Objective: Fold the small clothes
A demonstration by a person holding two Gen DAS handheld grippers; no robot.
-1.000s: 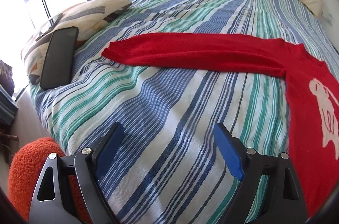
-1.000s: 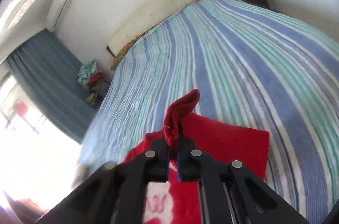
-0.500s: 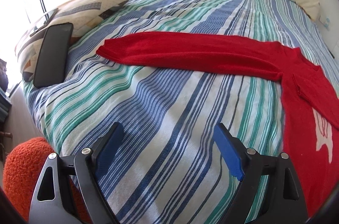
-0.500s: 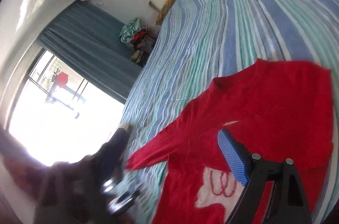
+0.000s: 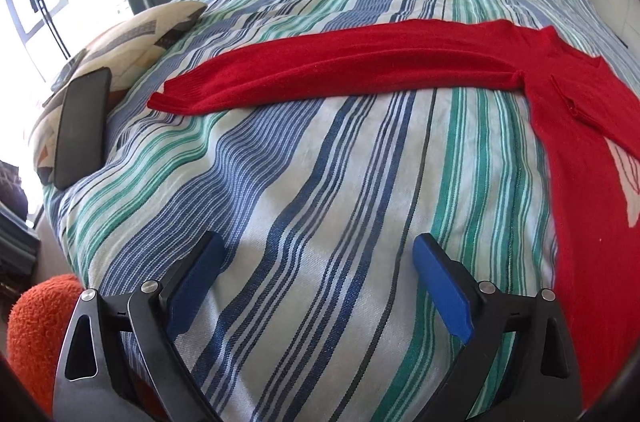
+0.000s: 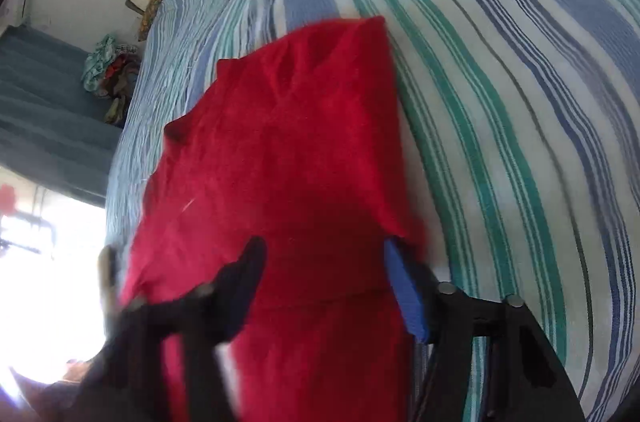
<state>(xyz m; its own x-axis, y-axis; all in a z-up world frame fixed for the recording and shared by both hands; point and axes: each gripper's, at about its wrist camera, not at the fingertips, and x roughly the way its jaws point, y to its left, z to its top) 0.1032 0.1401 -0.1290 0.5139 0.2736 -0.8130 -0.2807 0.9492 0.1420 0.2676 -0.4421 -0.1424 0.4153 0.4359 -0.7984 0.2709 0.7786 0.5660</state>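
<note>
A bed [image 5: 304, 182] covered by a blue, green and white striped bedspread [image 6: 500, 110] carries everything. Directly on it lies a red knitted sweater [image 5: 580, 222], spread flat to the right of the left tool [image 5: 316, 270], its one long sleeve [image 5: 340, 70] stretched across the bed well ahead of that tool. Ahead and to the left of the tool, a patterned pillow [image 5: 140, 30] rests at the bed's edge, with a dark phone [image 5: 82, 126] lying on it.

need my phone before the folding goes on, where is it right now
In the left wrist view the black phone lies at the left edge of the striped bed, resting on the patterned pillow, left of the red sweater's outstretched sleeve cuff.
</note>
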